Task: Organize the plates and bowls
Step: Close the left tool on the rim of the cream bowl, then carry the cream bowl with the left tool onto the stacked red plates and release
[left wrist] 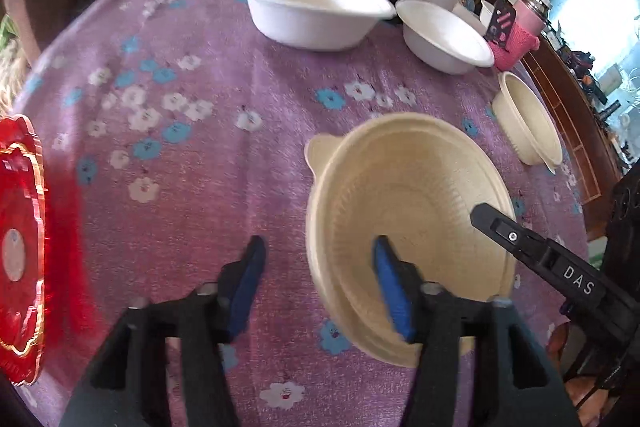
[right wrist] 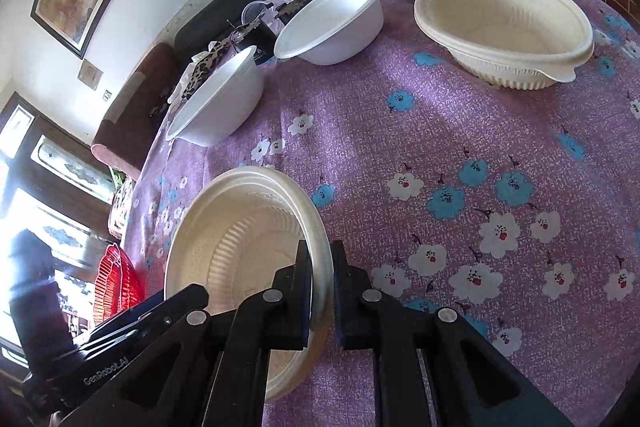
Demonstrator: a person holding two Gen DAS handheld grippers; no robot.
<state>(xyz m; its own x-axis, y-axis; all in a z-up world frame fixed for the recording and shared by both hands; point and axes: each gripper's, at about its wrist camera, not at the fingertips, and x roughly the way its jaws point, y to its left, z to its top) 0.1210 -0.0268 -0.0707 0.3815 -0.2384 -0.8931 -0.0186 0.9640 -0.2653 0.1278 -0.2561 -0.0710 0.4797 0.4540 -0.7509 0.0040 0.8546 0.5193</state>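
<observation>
Right gripper (right wrist: 320,291) pinched the rim of a cream bowl (right wrist: 240,259) and held it tipped over the purple flowered tablecloth (right wrist: 440,155). Left gripper (left wrist: 320,291) had its blue pads (left wrist: 390,291) spread, with one pad inside that same bowl (left wrist: 412,203) and one outside; I could not tell if they touched it. Another cream bowl (left wrist: 528,123) sat to the right. Two white bowls (left wrist: 312,7) stood far back, and a red plate (left wrist: 20,247) lay at the left edge.
</observation>
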